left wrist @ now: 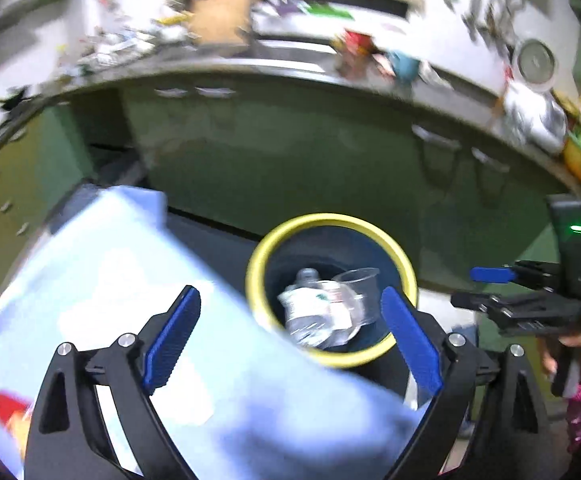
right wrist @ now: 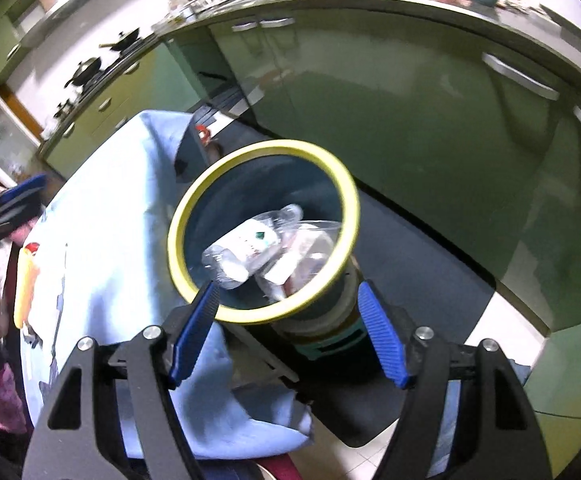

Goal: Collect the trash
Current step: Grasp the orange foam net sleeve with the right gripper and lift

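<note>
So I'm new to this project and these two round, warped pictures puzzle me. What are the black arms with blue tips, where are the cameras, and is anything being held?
There is no robot here. A person carries a hand-held gripper in each hand, and each has a wide-angle camera looking along its two blue-padded fingers. One picture comes from the left gripper, the other from the right gripper. Both look down at a dark bin with a yellow rim, standing beside a table under a light blue cloth. Inside the bin lie a crushed plastic bottle and a clear plastic cup. Both grippers are open and hold nothing. In the left view you can also see the right gripper off to the side.
</note>
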`<state>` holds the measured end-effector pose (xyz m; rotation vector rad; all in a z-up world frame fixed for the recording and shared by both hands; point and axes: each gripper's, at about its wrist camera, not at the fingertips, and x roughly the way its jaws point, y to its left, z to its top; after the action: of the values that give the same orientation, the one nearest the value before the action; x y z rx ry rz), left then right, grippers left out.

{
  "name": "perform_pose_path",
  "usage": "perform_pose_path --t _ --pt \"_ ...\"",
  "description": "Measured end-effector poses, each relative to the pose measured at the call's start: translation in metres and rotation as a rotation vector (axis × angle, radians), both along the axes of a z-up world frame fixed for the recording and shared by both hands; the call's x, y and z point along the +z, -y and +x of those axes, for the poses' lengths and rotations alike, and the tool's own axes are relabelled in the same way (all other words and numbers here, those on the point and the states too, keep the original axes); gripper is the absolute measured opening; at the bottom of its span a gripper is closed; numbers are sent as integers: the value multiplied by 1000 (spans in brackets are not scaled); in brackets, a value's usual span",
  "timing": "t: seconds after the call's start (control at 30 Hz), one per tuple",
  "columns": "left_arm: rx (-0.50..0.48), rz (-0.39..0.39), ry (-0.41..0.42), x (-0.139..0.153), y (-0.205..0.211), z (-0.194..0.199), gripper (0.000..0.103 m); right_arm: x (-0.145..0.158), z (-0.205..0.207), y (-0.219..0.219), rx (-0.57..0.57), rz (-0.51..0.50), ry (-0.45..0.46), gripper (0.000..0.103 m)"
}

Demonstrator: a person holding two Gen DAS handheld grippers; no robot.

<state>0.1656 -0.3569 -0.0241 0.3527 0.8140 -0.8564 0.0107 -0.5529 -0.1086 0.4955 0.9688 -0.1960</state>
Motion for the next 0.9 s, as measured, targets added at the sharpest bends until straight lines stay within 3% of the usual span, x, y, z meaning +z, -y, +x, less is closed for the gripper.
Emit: perform_pose_path --t 0.2,0.4,0.7,0.9 --pt "228 -94 72 18 -150 -32 93 5 36 -51 149 -18 -15 68" --pt "482 -27 153 10 -266 -54 93 19 87 -142 393 -43 -2 68" --pt "654 25 163 -4 -357 -71 96 40 149 -297 760 12 46 68" --pt "646 30 155 -12 -369 -78 96 40 183 -349 792 129 3 63"
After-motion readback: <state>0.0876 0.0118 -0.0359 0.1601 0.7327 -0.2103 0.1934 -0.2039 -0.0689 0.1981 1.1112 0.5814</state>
